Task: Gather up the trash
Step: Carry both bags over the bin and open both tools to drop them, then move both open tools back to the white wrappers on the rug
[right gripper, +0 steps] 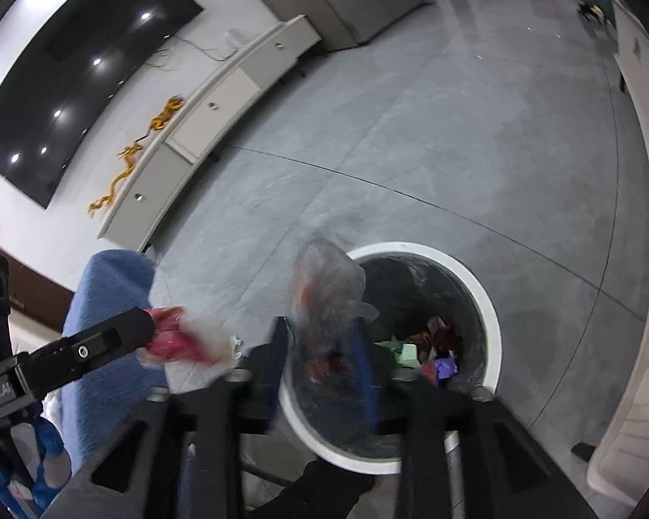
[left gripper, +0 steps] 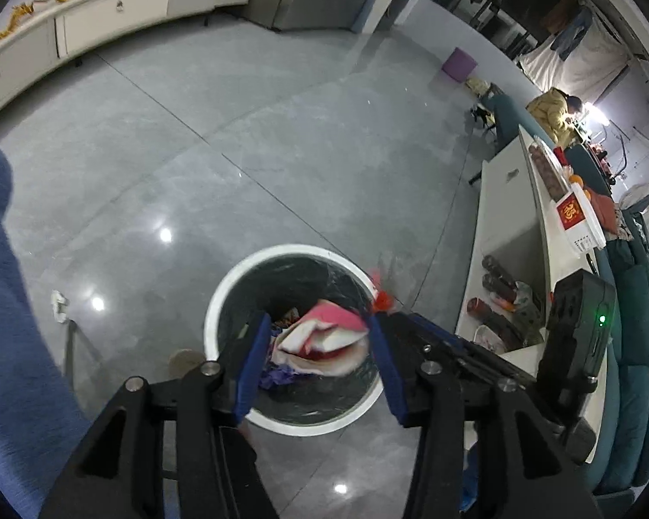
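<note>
A round white bin [left gripper: 214,302] with a dark liner stands on the floor and holds mixed trash; it also shows in the right wrist view [right gripper: 484,298]. My left gripper [left gripper: 318,331] hangs over the bin, jaws wide apart, with a pink and white wrapper [left gripper: 324,333] between the blue pads; it looks loose. The same wrapper [right gripper: 181,337] shows at the left gripper's tip in the right wrist view. My right gripper [right gripper: 322,341] is over the bin's near rim, with a clear plastic bag with red bits [right gripper: 324,285] between its parted pads.
A white low table [left gripper: 502,225] with snacks and a red and white box stands to the right, with a teal sofa [left gripper: 631,346] beyond. A white TV cabinet [right gripper: 220,99] runs along the far wall. A blue-clad leg [right gripper: 108,302] is at the left.
</note>
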